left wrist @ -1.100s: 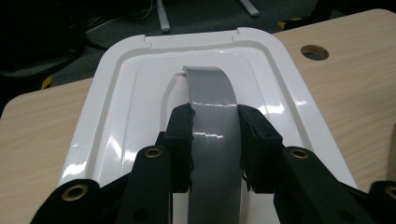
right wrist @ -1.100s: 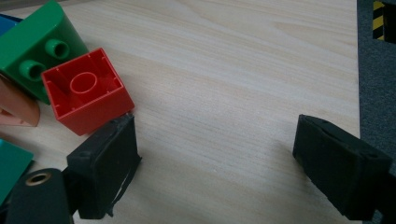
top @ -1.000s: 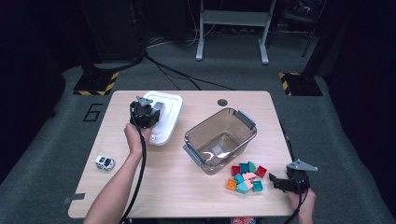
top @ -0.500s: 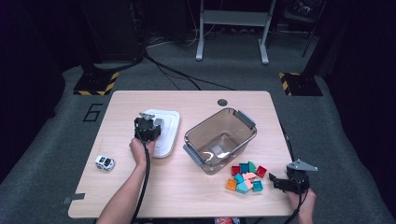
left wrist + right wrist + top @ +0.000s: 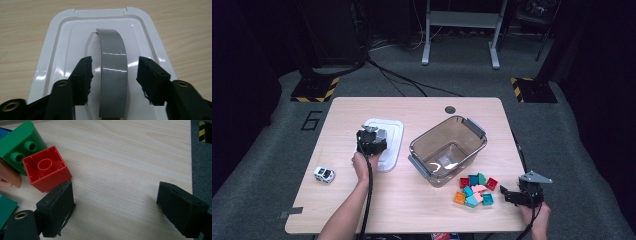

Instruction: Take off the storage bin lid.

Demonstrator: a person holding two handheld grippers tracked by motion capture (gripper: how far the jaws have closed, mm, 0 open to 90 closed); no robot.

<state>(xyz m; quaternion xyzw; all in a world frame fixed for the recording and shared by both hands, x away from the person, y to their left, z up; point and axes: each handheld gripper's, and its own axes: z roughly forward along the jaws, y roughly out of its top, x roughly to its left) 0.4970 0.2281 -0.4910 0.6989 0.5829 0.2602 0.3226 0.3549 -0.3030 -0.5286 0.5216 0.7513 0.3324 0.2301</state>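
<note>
**White lid set down, left jaws parted around its grey handle**

White plastic, rounded at the corners, the lid (image 5: pixel 388 137) lies flat on the table (image 5: pixel 422 107) left of centre in the high view, with the left gripper (image 5: pixel 372 141) standing over its near end. In the left gripper view the lid (image 5: pixel 62 45) runs from the bottom of the frame almost to the top, and its arched grey handle (image 5: pixel 113 72) rises up the middle between the two black jaws. The jaws have just been opening: each pad stands clear of the handle, with a gap of white on either side.

Bare wood rims the lid on the left, far and right sides in that view. In the high view a strip of open table separates the lid from one clear brown bin (image 5: pixel 448 150), which sits at an angle at mid-frame. One small white toy car (image 5: pixel 324 174) lies well apart at lower left, near the table's left edge.

Below the bin lies a cluster of blocks (image 5: pixel 474 189), about nine in orange, teal, pink, green and red; the exact count is hard to tell. The right gripper (image 5: pixel 512 196) rests just right of them at lower right, near the table's front corner. In the right gripper view its jaws stand wide apart over bare wood, the left one just beside a red block (image 5: pixel 47 168) that touches a green block (image 5: pixel 21 148).
</note>
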